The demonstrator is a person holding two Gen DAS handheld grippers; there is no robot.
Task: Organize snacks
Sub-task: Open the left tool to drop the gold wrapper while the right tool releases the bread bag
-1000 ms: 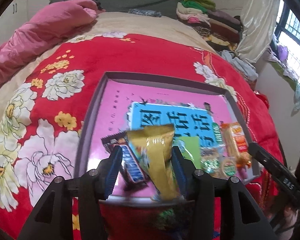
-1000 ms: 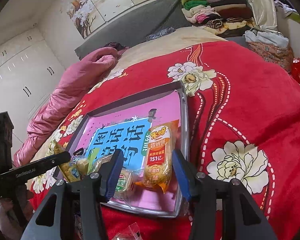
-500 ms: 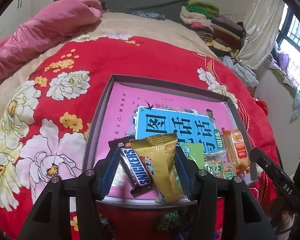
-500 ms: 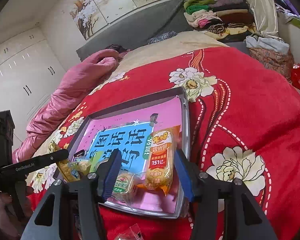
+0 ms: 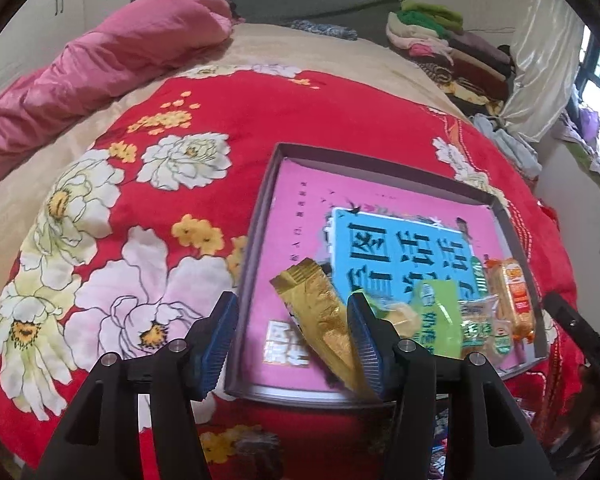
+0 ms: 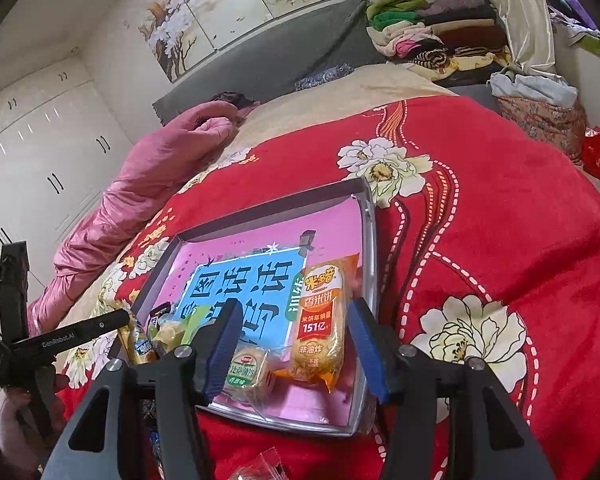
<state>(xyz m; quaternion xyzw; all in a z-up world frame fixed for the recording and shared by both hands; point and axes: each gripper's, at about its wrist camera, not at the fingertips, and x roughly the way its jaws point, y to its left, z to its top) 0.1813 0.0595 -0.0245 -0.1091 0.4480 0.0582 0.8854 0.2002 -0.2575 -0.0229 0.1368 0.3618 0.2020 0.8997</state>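
Observation:
A shallow grey box (image 5: 260, 216) with a pink and blue printed bottom lies on the red flowered blanket. My left gripper (image 5: 294, 340) is open over its near left corner. A gold wrapped snack (image 5: 320, 320) leans against the right finger, loose between the jaws. A green packet (image 5: 440, 316), small round packets (image 5: 478, 330) and an orange rice cracker pack (image 5: 514, 300) lie along the near right side. My right gripper (image 6: 292, 346) is open and empty above the orange pack (image 6: 320, 320) and a round green-label packet (image 6: 246, 372).
A pink quilt (image 5: 100, 64) lies along the bed's far left. Folded clothes (image 5: 452, 48) are stacked at the headboard's right. A clear wrapper (image 6: 260, 466) lies on the blanket in front of the box. White wardrobes (image 6: 40, 152) stand to the left.
My left gripper has opened wider and shifted left. The Snickers bar that sat between its jaws is out of the left wrist view. The gold snack now leans loose. My right gripper barely moved.

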